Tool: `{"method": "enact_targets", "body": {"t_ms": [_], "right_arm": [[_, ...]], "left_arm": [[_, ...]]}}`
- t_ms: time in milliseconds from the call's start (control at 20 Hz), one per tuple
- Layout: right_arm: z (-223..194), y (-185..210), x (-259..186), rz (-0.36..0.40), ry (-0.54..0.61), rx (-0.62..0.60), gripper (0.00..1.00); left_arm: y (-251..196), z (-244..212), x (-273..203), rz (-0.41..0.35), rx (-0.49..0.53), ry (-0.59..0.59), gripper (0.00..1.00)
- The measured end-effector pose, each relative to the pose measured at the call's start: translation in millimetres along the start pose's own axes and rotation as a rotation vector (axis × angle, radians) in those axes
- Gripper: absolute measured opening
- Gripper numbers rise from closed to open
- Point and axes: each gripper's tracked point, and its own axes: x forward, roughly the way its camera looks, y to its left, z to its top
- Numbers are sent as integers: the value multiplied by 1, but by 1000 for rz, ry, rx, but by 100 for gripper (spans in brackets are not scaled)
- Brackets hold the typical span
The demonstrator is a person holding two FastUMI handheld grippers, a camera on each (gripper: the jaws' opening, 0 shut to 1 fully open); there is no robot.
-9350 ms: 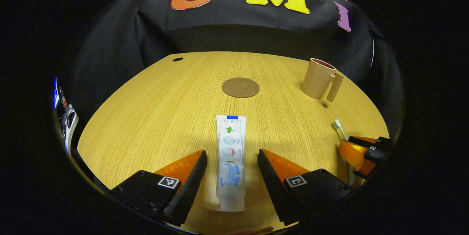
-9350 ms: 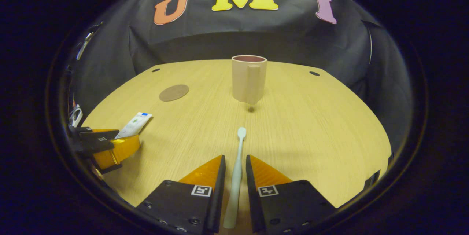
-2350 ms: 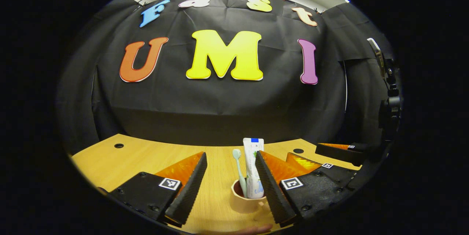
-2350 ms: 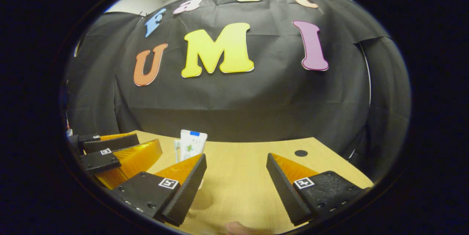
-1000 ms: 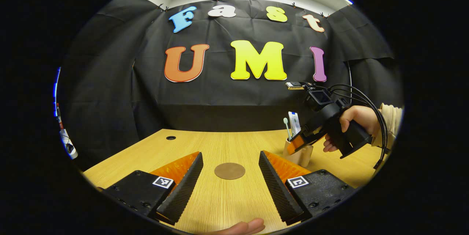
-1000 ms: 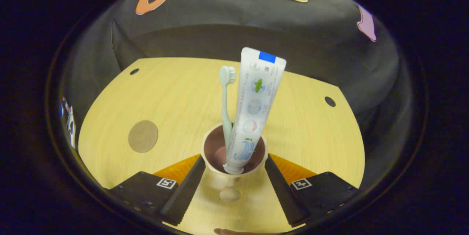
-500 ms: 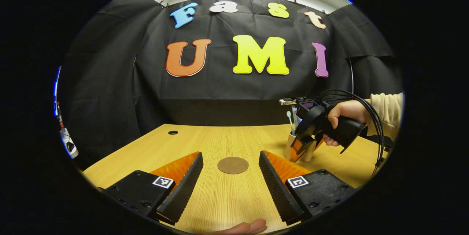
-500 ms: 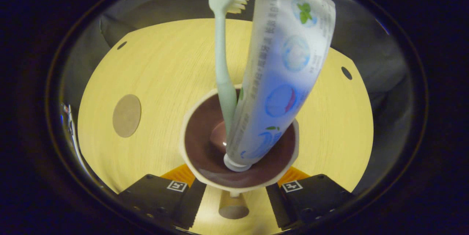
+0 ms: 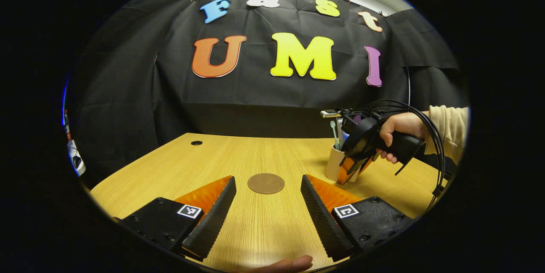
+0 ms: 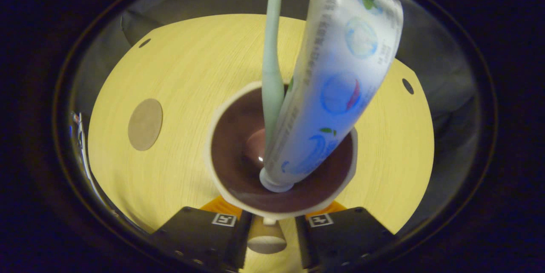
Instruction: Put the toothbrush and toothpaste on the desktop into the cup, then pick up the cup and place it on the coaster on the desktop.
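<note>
A: Is anything reading clearly ahead of the right tool (image 10: 267, 226)?
B: No. The toothpaste (image 10: 340, 94) is showing small print, but it is blurring too much to make out.

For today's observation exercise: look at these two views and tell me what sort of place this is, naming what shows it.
Probably a staged recording booth, not a real bathroom: a black cloth wall backs a bare wooden desk, and a hand holds the right claw at a cup.
</note>
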Motion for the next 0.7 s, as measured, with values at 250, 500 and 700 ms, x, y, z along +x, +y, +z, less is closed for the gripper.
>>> {"method": "enact_targets", "body": {"t_ms": [250,500,700], "right_arm": [[-5,-7,-1,21,7,16,29],[-7,-10,-5,12,-20,63,28],[-3,-18,-19,23,-62,86,27]], "left_arm": [[-1,-3,-1,1,5,0,97],[2,-4,-4,5,32,-6,97],[7,-9,-5,6,21,2,97]]}}
